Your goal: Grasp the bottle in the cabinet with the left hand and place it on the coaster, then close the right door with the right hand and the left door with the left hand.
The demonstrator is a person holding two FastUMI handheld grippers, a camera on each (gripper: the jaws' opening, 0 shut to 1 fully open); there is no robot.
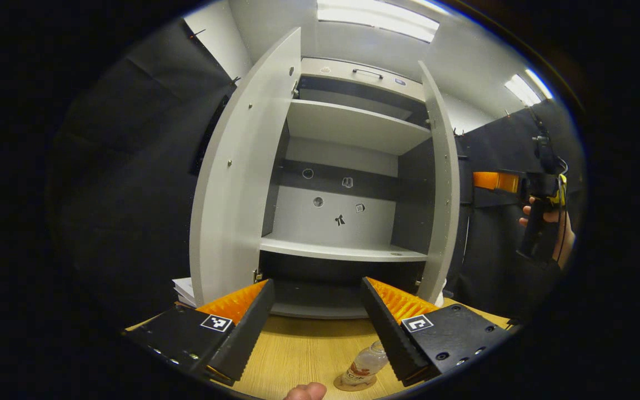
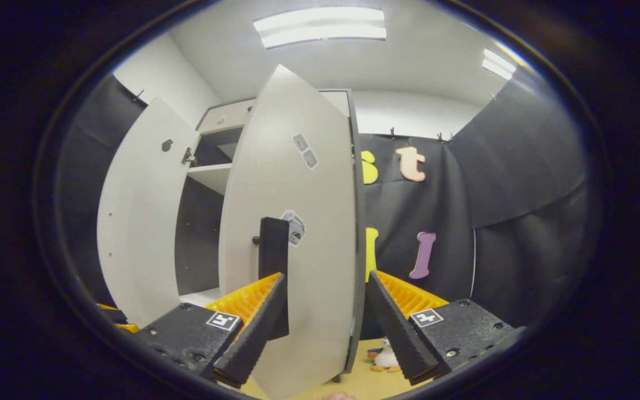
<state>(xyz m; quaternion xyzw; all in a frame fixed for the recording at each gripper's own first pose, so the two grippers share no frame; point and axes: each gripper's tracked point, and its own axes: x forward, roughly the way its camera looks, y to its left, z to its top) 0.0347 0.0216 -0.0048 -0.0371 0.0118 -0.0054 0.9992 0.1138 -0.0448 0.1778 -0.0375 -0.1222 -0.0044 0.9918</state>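
While both doors of the cabinet (image 1: 348, 183) stand wide, its shelves (image 1: 353, 125) hold no items in the left gripper view; small stickers dot the back panel. The left door (image 1: 242, 178) swings out at nine o'clock, the right door (image 1: 442, 183) at three. The left claw (image 1: 317, 328) is spread apart over the wooden counter (image 1: 303, 350), gripping nothing. At six o'clock the bottle (image 1: 365, 364) stands on the coaster (image 1: 353, 384), beside the right-hand finger. At three o'clock, a hand holds the other gripper. In the right gripper view, the right claw (image 2: 325, 328) gapes apart astride the edge of the right door (image 2: 303, 233), near its dark handle (image 2: 273, 261). A small penguin toy (image 2: 386, 355) sits on the counter below.
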